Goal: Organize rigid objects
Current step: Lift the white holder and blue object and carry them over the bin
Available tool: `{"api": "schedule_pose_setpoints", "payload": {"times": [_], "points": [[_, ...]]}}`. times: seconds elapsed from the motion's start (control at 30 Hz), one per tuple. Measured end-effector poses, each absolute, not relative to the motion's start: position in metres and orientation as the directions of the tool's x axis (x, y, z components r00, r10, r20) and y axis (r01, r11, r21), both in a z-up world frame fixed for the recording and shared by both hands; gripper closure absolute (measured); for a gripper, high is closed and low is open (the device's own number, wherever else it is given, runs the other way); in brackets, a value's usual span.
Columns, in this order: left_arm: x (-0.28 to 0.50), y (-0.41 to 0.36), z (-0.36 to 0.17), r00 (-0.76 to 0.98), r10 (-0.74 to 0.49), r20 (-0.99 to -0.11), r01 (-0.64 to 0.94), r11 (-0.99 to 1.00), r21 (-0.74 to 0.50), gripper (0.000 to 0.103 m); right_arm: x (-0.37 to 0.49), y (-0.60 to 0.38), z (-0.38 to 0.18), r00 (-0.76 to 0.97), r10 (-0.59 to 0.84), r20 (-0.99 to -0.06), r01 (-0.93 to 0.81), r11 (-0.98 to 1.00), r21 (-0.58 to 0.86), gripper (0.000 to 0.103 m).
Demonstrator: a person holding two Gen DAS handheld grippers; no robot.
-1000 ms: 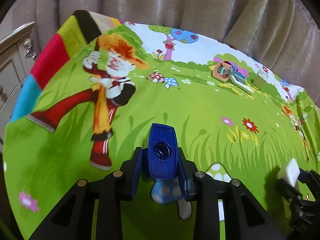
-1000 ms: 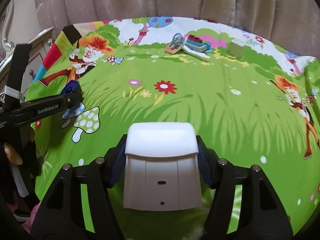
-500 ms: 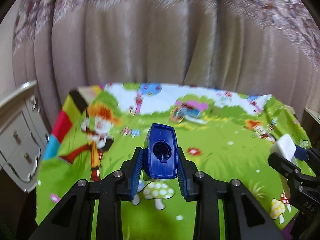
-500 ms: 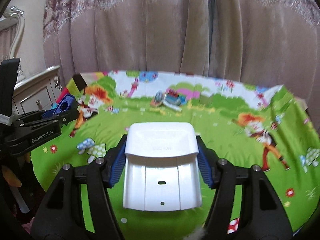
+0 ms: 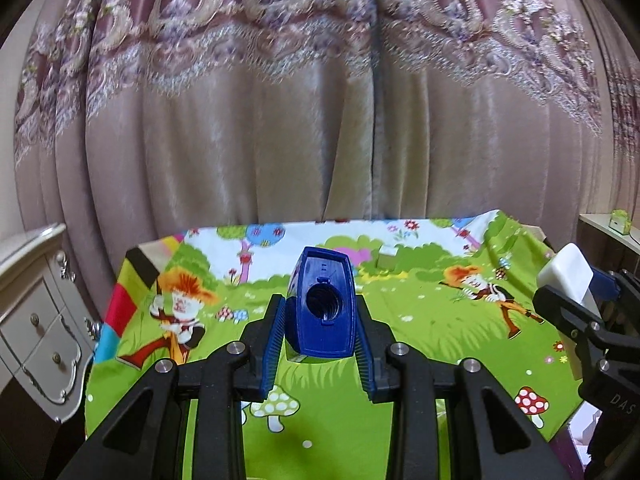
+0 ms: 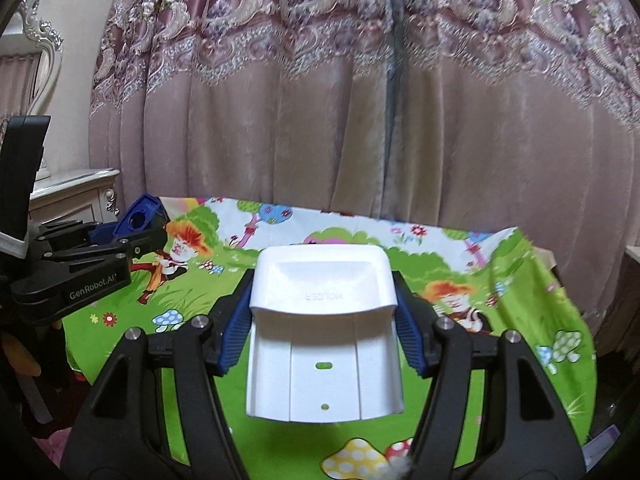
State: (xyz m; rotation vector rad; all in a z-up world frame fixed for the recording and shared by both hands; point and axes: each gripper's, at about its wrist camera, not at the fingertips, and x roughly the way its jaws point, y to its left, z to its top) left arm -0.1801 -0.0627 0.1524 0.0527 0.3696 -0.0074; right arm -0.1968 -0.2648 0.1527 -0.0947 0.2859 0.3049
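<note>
My left gripper (image 5: 320,320) is shut on a dark blue plastic block with a round hole (image 5: 323,306) and holds it high above the cartoon-print table (image 5: 420,320). It also shows in the right wrist view (image 6: 140,216) at the left. My right gripper (image 6: 322,328) is shut on a white plastic holder (image 6: 324,340), raised above the table. The holder also shows in the left wrist view (image 5: 568,276) at the right edge. A small pale box (image 5: 387,259) lies at the table's far side.
A pink-beige curtain (image 5: 320,140) hangs right behind the table. A white carved drawer cabinet (image 5: 36,320) stands at the table's left. A side surface with a small green box (image 5: 619,222) is at the far right.
Both grippers have lifted and pulled back from low over the table, each keeping its object. The views now take in the whole table and much of the curtain.
</note>
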Motion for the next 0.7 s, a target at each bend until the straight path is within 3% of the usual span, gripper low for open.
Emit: {"api": "schedule_pose_setpoints", "payload": {"times": [0.7], "points": [[-0.206,-0.156,0.170,0.931,-0.158,-0.329,0.216,0.965,0.148,0.069,-0.241,-0.356,0.161,0.953,0.134,-0.271,-0.143,0.990,-0.014,0.036]]}}
